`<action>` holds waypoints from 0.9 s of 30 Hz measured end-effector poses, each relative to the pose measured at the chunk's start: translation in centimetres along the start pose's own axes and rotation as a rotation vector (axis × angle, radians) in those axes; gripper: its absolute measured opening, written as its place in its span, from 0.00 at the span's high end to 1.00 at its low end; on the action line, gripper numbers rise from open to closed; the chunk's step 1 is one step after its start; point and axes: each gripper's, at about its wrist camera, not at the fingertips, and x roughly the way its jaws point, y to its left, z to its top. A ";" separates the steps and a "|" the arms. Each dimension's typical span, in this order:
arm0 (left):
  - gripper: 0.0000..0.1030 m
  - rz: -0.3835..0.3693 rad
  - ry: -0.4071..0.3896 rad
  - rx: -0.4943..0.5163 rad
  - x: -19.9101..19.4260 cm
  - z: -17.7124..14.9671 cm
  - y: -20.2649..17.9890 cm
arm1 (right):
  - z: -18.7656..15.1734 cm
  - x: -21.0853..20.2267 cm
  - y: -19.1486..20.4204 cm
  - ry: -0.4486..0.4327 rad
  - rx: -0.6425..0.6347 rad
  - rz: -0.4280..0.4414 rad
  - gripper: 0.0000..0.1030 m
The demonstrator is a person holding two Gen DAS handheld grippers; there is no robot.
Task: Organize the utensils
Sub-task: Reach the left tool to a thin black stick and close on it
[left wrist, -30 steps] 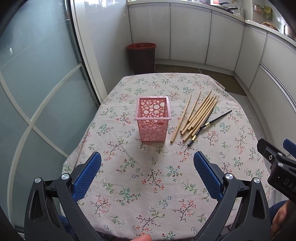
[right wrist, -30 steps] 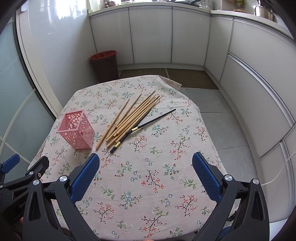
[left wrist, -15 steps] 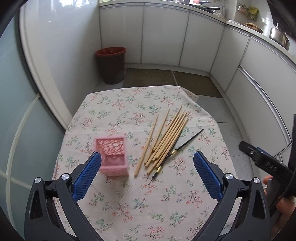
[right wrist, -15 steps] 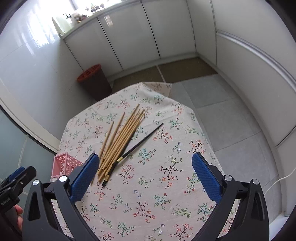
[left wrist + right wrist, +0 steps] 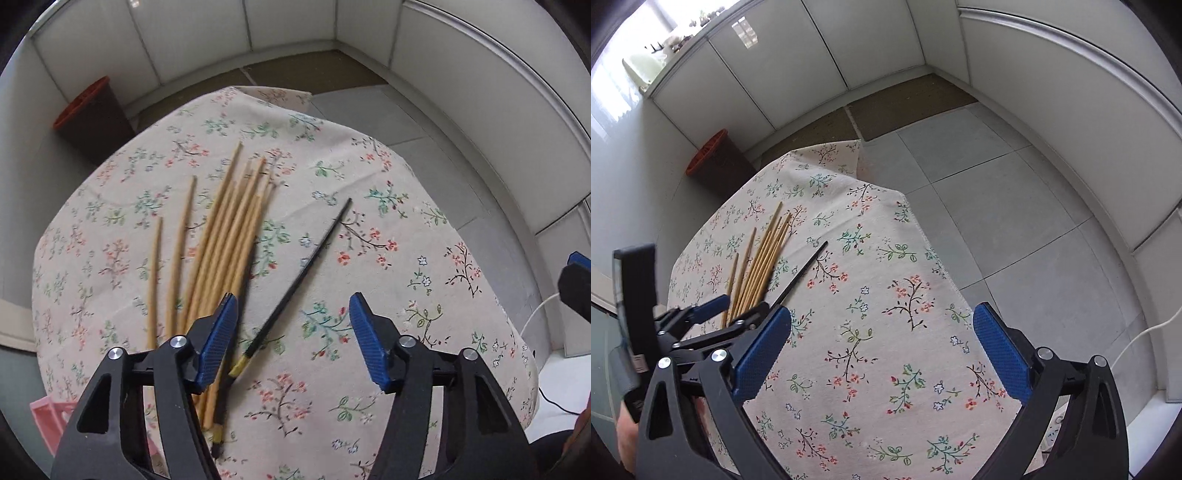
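Several bamboo chopsticks (image 5: pixel 229 236) lie fanned on the floral tablecloth (image 5: pixel 369 229), with a black chopstick (image 5: pixel 306 266) angled to their right. My left gripper (image 5: pixel 290 332) is open, low over the near ends of the chopsticks, the black chopstick running between its fingers. A corner of the pink holder (image 5: pixel 48 417) shows at the bottom left. In the right wrist view the chopsticks (image 5: pixel 764 258) and black chopstick (image 5: pixel 801 273) lie far left. My right gripper (image 5: pixel 882 350) is open over bare cloth, with the left gripper (image 5: pixel 713 317) beside it on the left.
A brown bin with a red rim (image 5: pixel 92 114) stands on the floor beyond the table. White cabinets (image 5: pixel 820 55) line the walls. The table's right edge (image 5: pixel 923 236) drops to grey floor tiles. A white cable (image 5: pixel 1145 332) lies on the floor at right.
My left gripper has swung right from the pink holder and moved down close over the chopsticks' near ends. My right gripper has shifted right toward the table's edge.
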 end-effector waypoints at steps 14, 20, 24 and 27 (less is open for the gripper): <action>0.96 -0.011 0.090 0.063 3.8 0.9 -0.6 | 0.5 2.0 -0.7 0.056 0.058 0.080 0.35; 0.96 -0.144 -0.146 -0.137 -6.0 -3.9 3.2 | 0.1 2.9 0.3 0.098 0.046 0.138 0.46; 0.96 -0.155 -0.329 -0.230 -13.4 -8.2 6.3 | -0.6 4.7 3.1 0.171 0.000 0.208 0.49; 0.96 -0.141 -0.406 -0.277 -16.7 -11.3 7.8 | -1.7 6.6 6.3 0.235 -0.042 0.258 0.57</action>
